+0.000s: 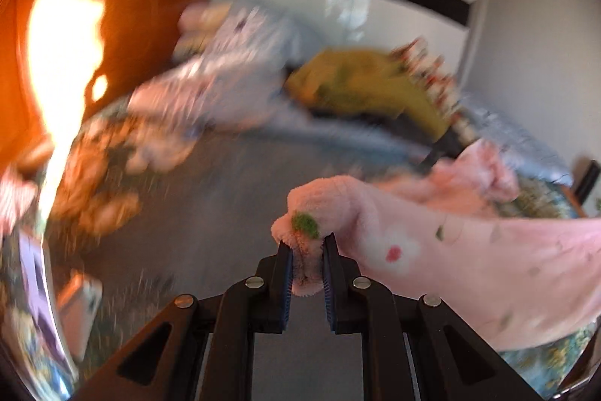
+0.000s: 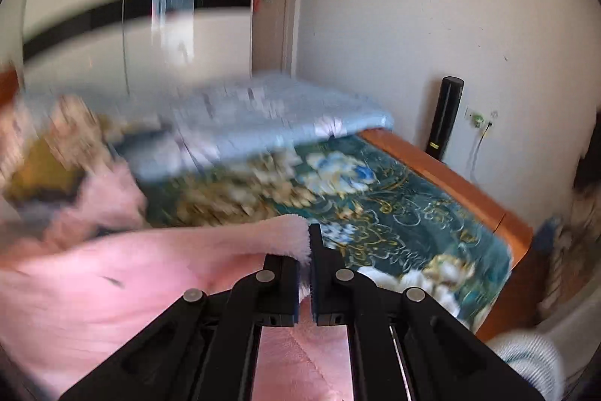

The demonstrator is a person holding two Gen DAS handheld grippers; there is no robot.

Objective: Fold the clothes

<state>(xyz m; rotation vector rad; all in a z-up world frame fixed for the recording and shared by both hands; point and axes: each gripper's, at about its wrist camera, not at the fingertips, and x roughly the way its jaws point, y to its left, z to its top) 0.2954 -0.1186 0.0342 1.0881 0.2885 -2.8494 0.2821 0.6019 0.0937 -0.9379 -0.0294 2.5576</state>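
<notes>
The left gripper [image 1: 307,243] is clamped on a bunched edge of the pink fleece garment [image 1: 469,262] (white flower print, green patch at the pinch), which stretches away to its right. The right gripper [image 2: 305,250] pinches another fluffy edge of the same garment, the cloth trailing off to its left, above the floral teal bedspread [image 2: 405,213]. Beyond lies a blurred heap of clothes [image 1: 233,62] on the bed
</notes>
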